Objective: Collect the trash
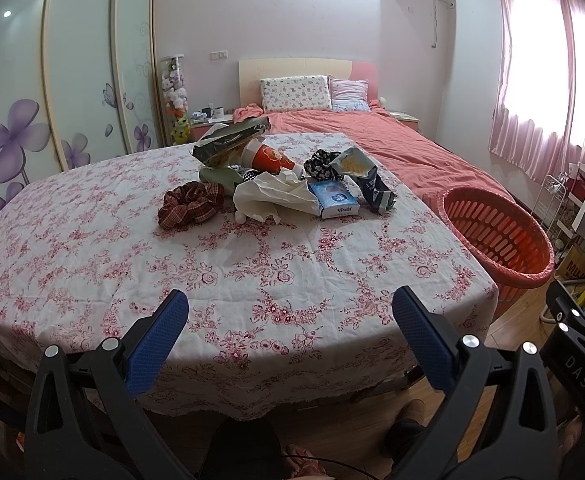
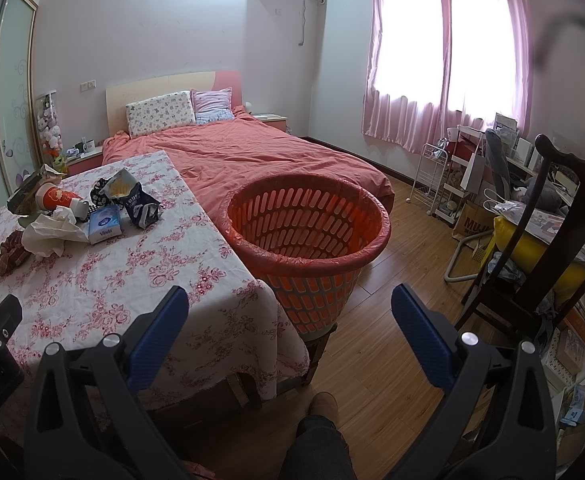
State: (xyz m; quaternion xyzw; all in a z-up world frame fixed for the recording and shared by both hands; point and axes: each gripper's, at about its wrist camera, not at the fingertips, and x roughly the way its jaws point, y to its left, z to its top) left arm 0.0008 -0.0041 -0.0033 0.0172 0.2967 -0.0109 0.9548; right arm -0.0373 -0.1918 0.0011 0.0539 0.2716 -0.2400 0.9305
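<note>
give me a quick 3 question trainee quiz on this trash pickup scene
1. True or false: the orange slotted plastic basket already holds trash.
2. Which item lies nearest the table's front edge? A. brown plaid fabric scrunchie B. blue-and-white Vinda tissue pack C. dark blue crumpled snack bag
3. Fill in: the left gripper and right gripper are both ____.

Key: 1. False, it looks empty. 2. A. 3. Open, holding nothing.

Your green item (image 1: 218, 176) lies mostly hidden under the foil bag (image 1: 228, 142) and cup (image 1: 266, 158). The basket (image 2: 312, 236) floor stays out of sight behind its rim.
</note>
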